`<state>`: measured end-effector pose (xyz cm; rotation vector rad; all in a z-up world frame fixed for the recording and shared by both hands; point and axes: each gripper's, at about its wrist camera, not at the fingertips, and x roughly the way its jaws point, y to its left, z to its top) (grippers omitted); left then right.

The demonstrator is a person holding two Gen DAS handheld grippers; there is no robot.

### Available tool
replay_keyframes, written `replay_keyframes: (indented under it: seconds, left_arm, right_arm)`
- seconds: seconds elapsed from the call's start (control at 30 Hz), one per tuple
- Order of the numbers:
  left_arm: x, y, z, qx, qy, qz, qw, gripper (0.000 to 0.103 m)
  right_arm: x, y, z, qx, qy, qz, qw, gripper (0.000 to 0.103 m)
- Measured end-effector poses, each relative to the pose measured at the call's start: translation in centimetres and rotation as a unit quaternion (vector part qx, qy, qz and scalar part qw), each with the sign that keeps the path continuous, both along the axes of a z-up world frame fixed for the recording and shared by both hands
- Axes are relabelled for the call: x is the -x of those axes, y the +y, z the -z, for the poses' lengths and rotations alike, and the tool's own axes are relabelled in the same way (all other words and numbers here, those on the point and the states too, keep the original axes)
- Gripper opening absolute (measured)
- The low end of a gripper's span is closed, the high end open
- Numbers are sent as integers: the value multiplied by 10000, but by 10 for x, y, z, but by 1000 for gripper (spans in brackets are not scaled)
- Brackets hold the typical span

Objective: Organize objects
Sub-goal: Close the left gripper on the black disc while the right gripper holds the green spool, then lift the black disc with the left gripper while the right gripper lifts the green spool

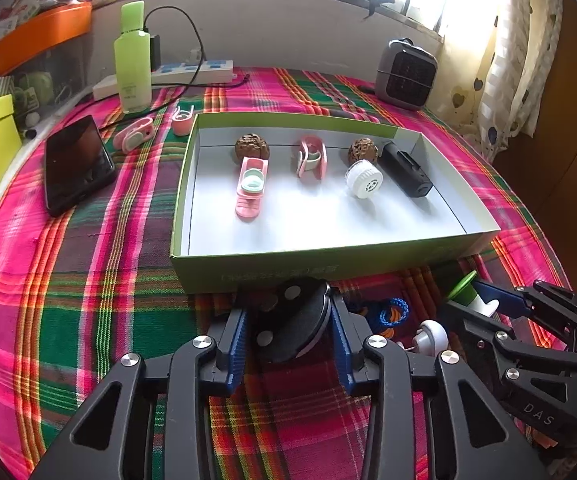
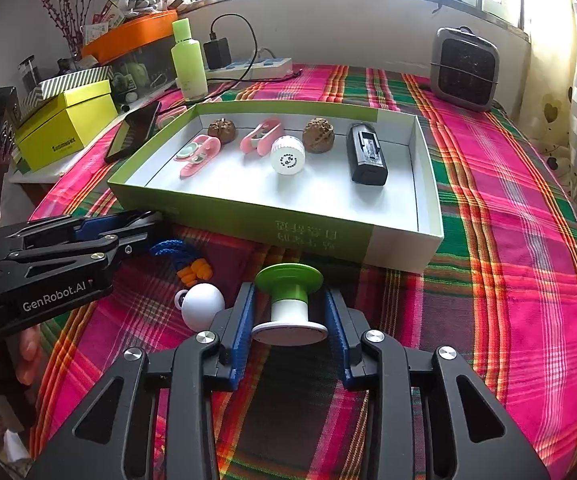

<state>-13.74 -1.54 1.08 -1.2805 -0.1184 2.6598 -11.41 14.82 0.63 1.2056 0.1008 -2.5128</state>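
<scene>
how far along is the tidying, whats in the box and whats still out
Done: six items lie in the green cardboard box. In hand: left gripper clamps a black round disc; right gripper clamps a green-and-white spool. Left: white ball, blue cord, two pink clips outside.

A plaid cloth (image 2: 488,200) of hot pink, green, dark maroon and thin orange-yellow stripes covers the table. On it lies a lime-green box (image 2: 248,216), white inside. At the box's 11 o'clock corner stands a pale green bottle (image 1: 132,60); at 1 o'clock, a grey heater (image 2: 464,68) with a black grille. Inside the box: two brown walnuts (image 1: 251,147), pink clips (image 1: 250,188), a white cap (image 1: 364,179), a black block (image 2: 366,154).
</scene>
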Motion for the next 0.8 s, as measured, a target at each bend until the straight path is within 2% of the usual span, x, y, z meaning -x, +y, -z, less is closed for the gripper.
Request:
replay_keyframes:
  seconds: [0.2,0.23,0.8]
  left_arm:
    - [-1,-1,0,-9,6,-26,10000,32]
    - [-2,-1,-1,-11,15,-29,10000,28]
    - [-3,0,-2,-15,14,-28,10000,28]
  right_arm:
    - [0,1,0,27,1,4,10000,35]
    - [-1,1,0,28,5,0,10000,35]
    - [-1,2,-1,54,19,2,10000,35]
